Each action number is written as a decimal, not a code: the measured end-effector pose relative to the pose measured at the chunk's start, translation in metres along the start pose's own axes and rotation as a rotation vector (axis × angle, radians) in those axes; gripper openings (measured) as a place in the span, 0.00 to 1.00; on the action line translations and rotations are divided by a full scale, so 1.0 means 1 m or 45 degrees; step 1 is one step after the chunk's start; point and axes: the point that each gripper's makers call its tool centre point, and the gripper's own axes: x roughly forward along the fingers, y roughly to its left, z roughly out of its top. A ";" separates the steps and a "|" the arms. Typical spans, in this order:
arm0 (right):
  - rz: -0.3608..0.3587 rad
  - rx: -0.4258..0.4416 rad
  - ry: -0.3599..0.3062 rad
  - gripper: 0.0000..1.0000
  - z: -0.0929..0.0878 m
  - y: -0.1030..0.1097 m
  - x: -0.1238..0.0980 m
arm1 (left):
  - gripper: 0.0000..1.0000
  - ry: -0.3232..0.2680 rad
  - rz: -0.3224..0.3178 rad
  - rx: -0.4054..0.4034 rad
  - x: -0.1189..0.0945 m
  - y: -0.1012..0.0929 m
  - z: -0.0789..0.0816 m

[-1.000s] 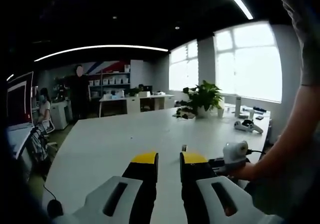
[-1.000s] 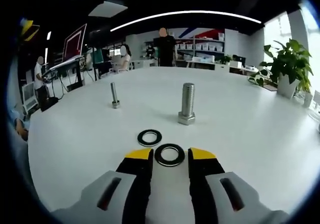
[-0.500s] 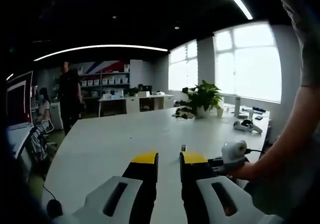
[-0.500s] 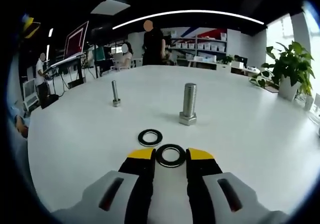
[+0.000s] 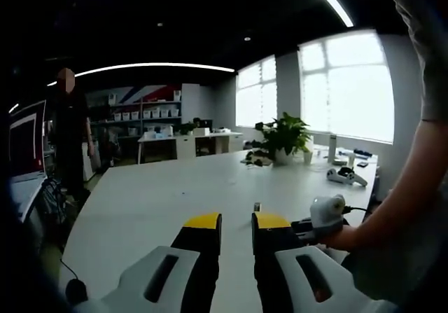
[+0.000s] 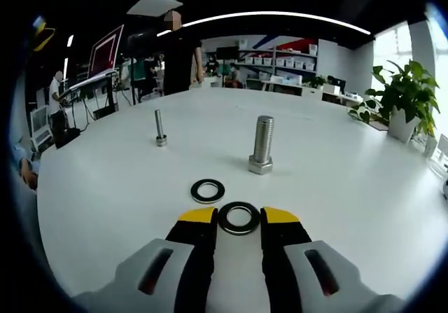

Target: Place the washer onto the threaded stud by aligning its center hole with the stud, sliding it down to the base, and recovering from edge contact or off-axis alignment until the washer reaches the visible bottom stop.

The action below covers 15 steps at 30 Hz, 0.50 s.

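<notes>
1. Framing a washer (image 6: 238, 217) flat on the white bench (image 6: 364, 187), the right hand-held gripper (image 6: 238, 218) stands slightly open, tips beside its rim.
2. Second washer (image 6: 208, 190) lies at 11 o'clock.
3. Threaded stud (image 6: 262, 144) stands upright beyond, at 12 o'clock.
4. Left hand-held gripper (image 5: 236, 222) is slightly open, holding nothing.
</notes>
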 end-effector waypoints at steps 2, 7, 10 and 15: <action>-0.006 -0.003 -0.001 0.26 0.001 -0.001 -0.001 | 0.15 0.000 0.000 0.003 0.000 0.000 0.000; -0.002 -0.007 -0.003 0.26 0.005 0.001 -0.001 | 0.15 -0.001 0.000 0.001 0.000 0.001 0.000; -0.005 -0.015 0.015 0.26 0.003 0.001 0.000 | 0.15 -0.002 0.001 0.000 0.000 0.001 0.000; -0.005 -0.024 0.026 0.17 -0.004 -0.001 0.002 | 0.15 -0.003 0.002 -0.001 0.000 0.001 0.000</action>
